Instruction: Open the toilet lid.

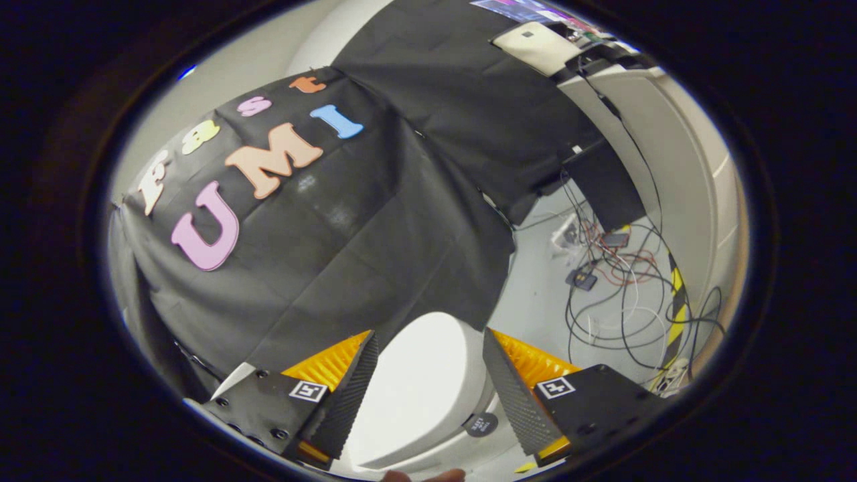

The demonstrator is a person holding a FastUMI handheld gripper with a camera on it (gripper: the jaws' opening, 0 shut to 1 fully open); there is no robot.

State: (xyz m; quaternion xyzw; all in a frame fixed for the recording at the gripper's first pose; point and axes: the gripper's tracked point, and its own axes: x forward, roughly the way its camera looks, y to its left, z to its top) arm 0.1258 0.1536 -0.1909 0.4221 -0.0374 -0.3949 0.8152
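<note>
The hand-held gripper (428, 385) hangs with its fingers spread wide and gripping nothing, the white toilet lid (418, 381) showing in the gap between them (closed down over the bowl, as far as the view tells). Black cloth (375, 221) drapes the booth wall beyond the lid. To the right of the toilet, a tangle of cables (622, 294) lies on the pale floor (535, 294).
</note>
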